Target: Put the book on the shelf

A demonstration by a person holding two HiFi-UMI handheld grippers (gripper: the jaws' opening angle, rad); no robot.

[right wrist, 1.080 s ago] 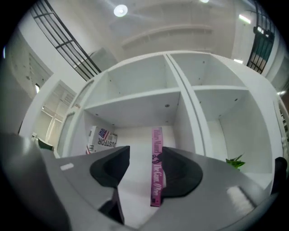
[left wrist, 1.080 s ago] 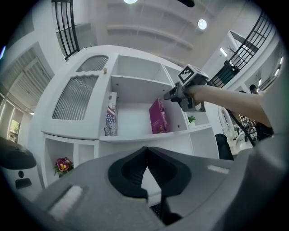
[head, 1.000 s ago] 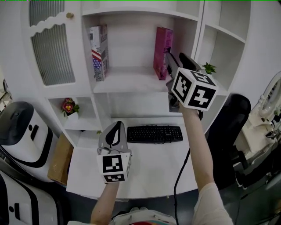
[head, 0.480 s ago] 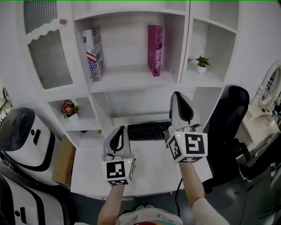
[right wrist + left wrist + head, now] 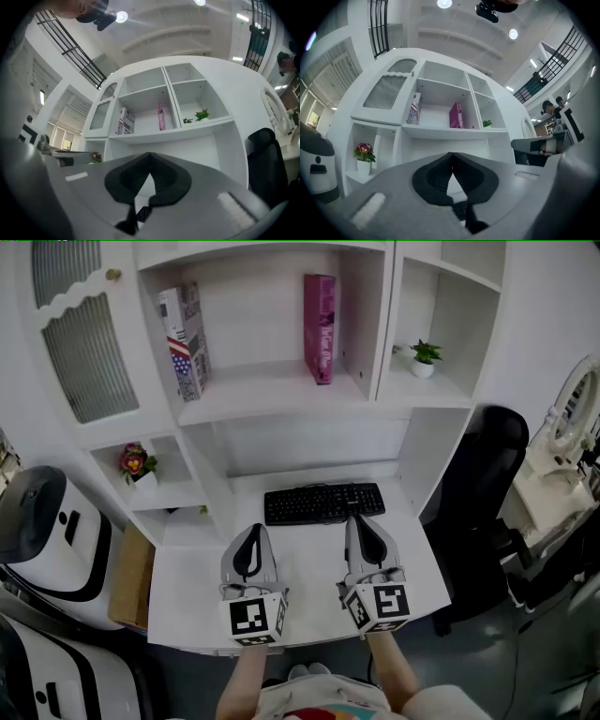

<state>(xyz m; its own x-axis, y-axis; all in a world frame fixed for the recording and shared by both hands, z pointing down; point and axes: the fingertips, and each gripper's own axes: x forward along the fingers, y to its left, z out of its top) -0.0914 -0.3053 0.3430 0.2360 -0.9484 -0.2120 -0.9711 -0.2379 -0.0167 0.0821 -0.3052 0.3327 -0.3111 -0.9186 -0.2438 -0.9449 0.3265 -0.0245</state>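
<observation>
A pink book (image 5: 319,329) stands upright on the middle shelf (image 5: 272,390), close to that bay's right wall, with nothing touching it. It also shows in the left gripper view as the pink book (image 5: 456,116) and in the right gripper view as the pink book (image 5: 161,116). Both grippers hover low over the white desk (image 5: 309,587), side by side and pointing at the shelves. My left gripper (image 5: 251,531) is shut and holds nothing. My right gripper (image 5: 360,519) is shut and empty too. Each gripper's view shows its jaws meeting at the tips.
A flag-patterned book (image 5: 185,338) leans at the shelf's left end. A black keyboard (image 5: 323,502) lies just beyond the grippers. A small potted plant (image 5: 424,357) sits in the right bay, a flower pot (image 5: 134,465) in the lower left cubby. A black chair (image 5: 483,474) stands at the right.
My right gripper has come away from the pink book on the shelf, dropped to the desk beside the left gripper, and shut. The book stays upright on the shelf.
</observation>
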